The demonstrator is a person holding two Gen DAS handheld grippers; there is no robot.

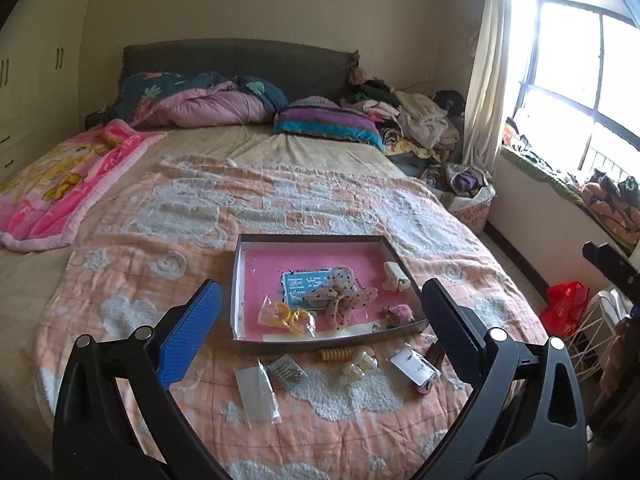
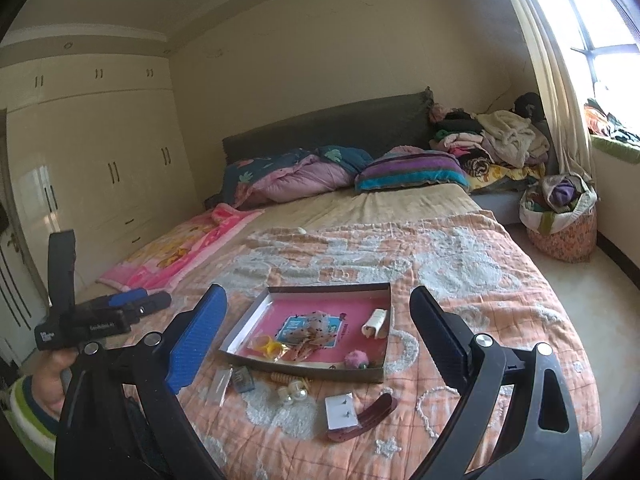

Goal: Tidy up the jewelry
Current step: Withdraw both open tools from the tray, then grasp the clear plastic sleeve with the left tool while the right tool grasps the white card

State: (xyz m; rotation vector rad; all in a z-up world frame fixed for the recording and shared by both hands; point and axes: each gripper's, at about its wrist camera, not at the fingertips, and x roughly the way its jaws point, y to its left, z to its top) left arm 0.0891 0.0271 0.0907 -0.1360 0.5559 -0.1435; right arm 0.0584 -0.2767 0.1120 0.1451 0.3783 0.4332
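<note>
A wide bed (image 2: 400, 208) fills the room, its near half covered by an orange and white quilt (image 1: 320, 208) that serves as the work surface. Pillows and folded clothes are pushed back toward the headboard, probably to leave this flat area free.

In the middle of the quilt sits a shallow grey tray (image 1: 236, 280) with a pink lining, the likely collecting place for the jewelry. Already inside it are a spotted fabric bow (image 1: 344, 294) lying over a blue card, a packet of yellow rings (image 1: 286, 316) near the front left, a cream hair claw (image 1: 396, 278) by the right wall, and a small pink fluffy piece (image 1: 398, 314) at the front right.

Several things lie loose on the quilt just in front of the tray, apparently waiting to be sorted: a clear plastic sleeve (image 1: 258, 394), a small packet of hairpins (image 1: 286, 372), an orange spiral hair tie (image 1: 336, 355), two pale round clips (image 1: 360, 364), a white card of earrings (image 2: 340, 410), and a curved dark red clip (image 2: 370, 416) touching that card.

The left gripper (image 1: 320, 332) hangs above the loose items with its fingers spread wide and nothing between them. The right gripper (image 2: 316, 340) is likewise wide apart and empty, raised over the tray's front edge. Both seem poised to choose a piece, not carry one.
</note>
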